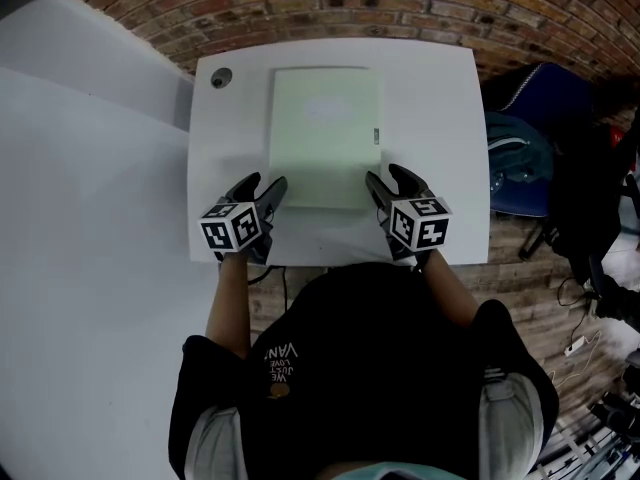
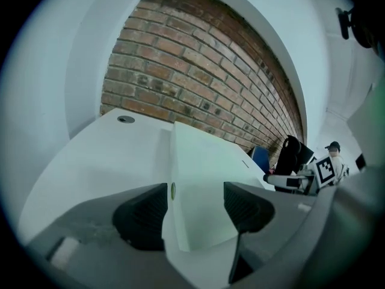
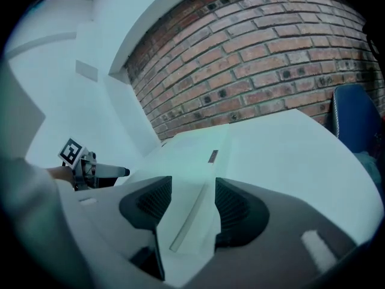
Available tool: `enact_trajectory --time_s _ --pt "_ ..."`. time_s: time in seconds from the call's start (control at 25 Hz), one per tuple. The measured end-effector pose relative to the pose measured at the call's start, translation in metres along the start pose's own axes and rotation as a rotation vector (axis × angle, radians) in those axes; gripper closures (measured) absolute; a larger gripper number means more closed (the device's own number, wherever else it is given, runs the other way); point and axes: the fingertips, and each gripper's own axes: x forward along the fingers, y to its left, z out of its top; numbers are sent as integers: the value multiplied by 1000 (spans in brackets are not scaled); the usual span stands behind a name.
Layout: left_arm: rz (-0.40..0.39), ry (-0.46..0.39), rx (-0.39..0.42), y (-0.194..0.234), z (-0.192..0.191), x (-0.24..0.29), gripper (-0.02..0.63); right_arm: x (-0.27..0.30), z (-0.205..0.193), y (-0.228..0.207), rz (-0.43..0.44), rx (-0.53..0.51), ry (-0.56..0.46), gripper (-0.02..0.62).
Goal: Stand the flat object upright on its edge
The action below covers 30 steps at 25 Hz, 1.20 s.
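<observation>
Left gripper (image 1: pixel 266 184) and right gripper (image 1: pixel 385 176), jaws apart, straddle board (image 1: pixel 325 133) corners.

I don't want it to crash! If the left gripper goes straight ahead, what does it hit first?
The left gripper would probably meet the pale green board first; its left edge lies between the open jaws.

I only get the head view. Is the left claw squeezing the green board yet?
Observer: No. The left claw is open, with the board's near corner between its pads.
Operator: What about the right one?
Observer: The right claw is open too, around the other near corner.
Operator: Is there anything on the board's side?
Observer: Yes, a small round stud on its left edge, right by the left pad.
</observation>
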Motion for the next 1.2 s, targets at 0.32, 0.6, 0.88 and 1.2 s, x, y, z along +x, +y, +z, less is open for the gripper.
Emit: enact_trajectory --time_s 0.32,0.6,0.88,1.2 --pt "-25 87 -33 5 5 13 318 9 -2 -4 32 63 26 365" --pt "-61 155 -54 3 6 24 318 17 -5 -7 51 125 64 365" --pt "-63 193 -40 8 8 31 318 22 -8 -13 39 142 94 365" --pt "-70 236 -42 10 5 40 318 30 -11 -13 39 145 135 365"
